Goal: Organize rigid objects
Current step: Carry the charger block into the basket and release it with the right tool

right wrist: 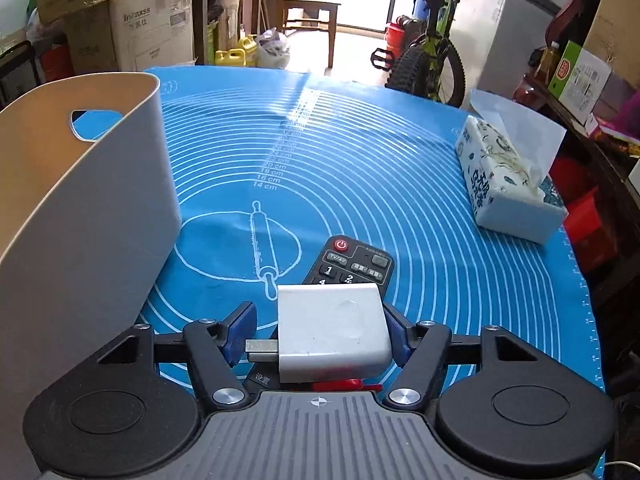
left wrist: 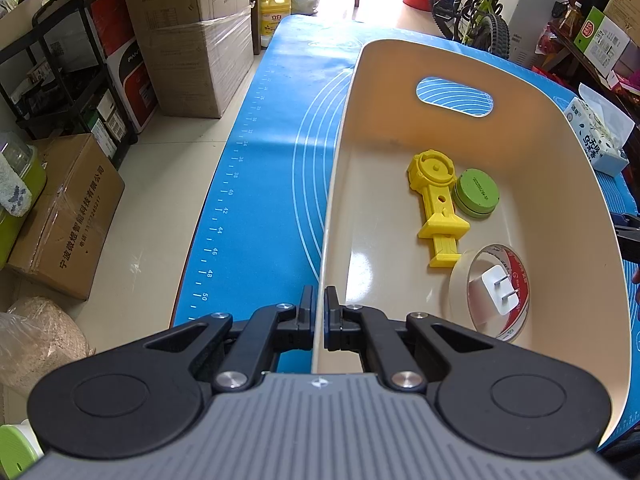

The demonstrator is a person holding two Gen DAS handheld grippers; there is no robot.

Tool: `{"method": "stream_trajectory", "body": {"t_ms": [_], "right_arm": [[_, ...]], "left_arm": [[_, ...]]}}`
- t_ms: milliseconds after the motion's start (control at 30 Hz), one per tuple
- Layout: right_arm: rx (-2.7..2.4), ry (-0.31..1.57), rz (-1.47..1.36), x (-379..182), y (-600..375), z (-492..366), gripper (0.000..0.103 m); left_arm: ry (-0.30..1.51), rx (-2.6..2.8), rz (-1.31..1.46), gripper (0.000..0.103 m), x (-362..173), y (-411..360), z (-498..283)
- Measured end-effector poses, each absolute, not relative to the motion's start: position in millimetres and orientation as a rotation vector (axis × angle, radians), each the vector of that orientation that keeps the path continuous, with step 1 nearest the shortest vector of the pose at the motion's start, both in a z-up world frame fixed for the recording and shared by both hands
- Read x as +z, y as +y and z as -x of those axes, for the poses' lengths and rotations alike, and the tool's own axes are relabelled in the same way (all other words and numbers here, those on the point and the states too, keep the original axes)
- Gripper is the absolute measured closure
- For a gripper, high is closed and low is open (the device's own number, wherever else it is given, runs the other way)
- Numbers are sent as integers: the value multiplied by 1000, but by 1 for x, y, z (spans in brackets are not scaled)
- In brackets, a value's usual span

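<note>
Left wrist view: left gripper (left wrist: 319, 316) pinches the bin (left wrist: 560, 208) wall, jaws narrow.
Right gripper (right wrist: 320, 332) clamps a white adapter (right wrist: 332, 332); remote (right wrist: 352, 264) lies at 12 o'clock, bin at 9.

Close forward views; shared bin (left wrist: 540, 184)

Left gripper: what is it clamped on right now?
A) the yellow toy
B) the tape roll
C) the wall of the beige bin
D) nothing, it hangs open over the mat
C: the left gripper has its fingers shut on either side of the thin rim of the beige bin, while the yellow toy and tape roll lie loose inside.
</note>
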State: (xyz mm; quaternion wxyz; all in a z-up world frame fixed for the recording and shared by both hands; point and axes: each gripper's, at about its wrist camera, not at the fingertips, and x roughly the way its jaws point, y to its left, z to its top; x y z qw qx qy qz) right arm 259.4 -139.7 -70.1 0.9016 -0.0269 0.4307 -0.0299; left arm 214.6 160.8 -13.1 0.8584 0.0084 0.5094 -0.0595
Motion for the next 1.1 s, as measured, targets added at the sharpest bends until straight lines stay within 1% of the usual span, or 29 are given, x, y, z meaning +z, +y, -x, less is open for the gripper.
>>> {"method": "stream_trajectory", "body": {"t_ms": [267,567,733,867,1100], "right_arm": [[-88,832,27,-49,-145,-251,34],[-64,699,17,1,-127,-232,34],[-6,626,32,32,-100,-223,34],[70,609,56,49,-69,-222,34],[180,644,114,48,-11,-233,34]], "left_arm": [[1070,-125,-18,98,-13,161,-215],[1070,-125,-17,98,-13,161,-215],[1070,-125,-18,98,-13,161,-215],[1070,-124,-18,98,-13,161,-215],[1070,-124,-19,98,-13,160,-215]]}}
